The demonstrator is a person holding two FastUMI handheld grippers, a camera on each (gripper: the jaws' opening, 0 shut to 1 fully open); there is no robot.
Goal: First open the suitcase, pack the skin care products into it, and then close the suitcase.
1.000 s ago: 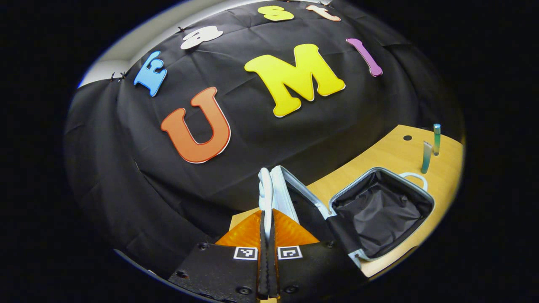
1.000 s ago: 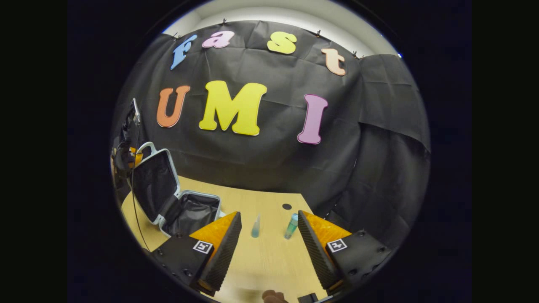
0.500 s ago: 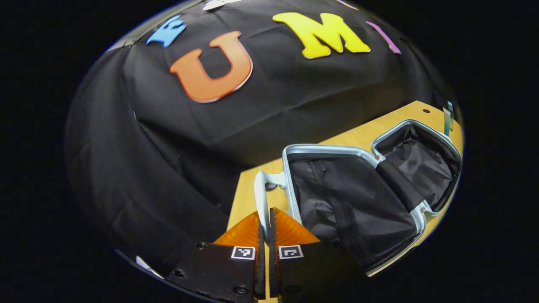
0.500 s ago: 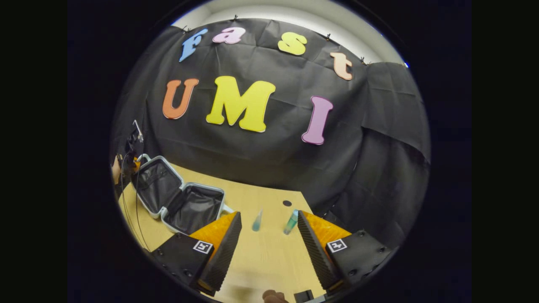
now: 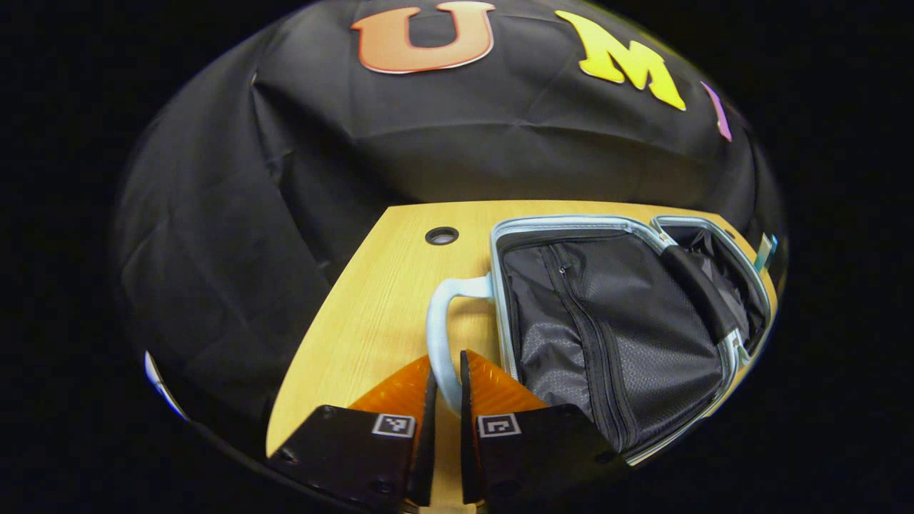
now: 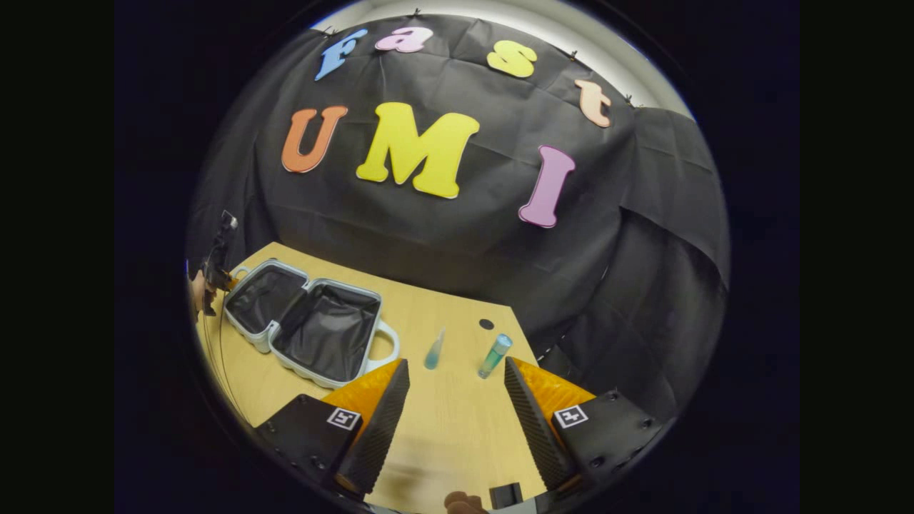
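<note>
Wooden surface (image 6: 457, 421) carries the suitcase (image 6: 307, 325) lying open at frame left; my left gripper (image 5: 444, 400) pinches its handle (image 5: 439, 335), my right gripper (image 6: 457, 414) spread toward two bottles (image 6: 494, 355), next to pack.

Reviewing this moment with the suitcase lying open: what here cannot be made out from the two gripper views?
- Left gripper on the suitcase handle, left gripper view: whether both fingers press it; a gap shows beside it.
- Tube and bottle, right gripper view: too small to tell caps or contents.
- Suitcase, right gripper view: the far handle is hidden behind a hand at the image edge.
- Suitcase's far half, left gripper view: squeezed at the edge.
</note>
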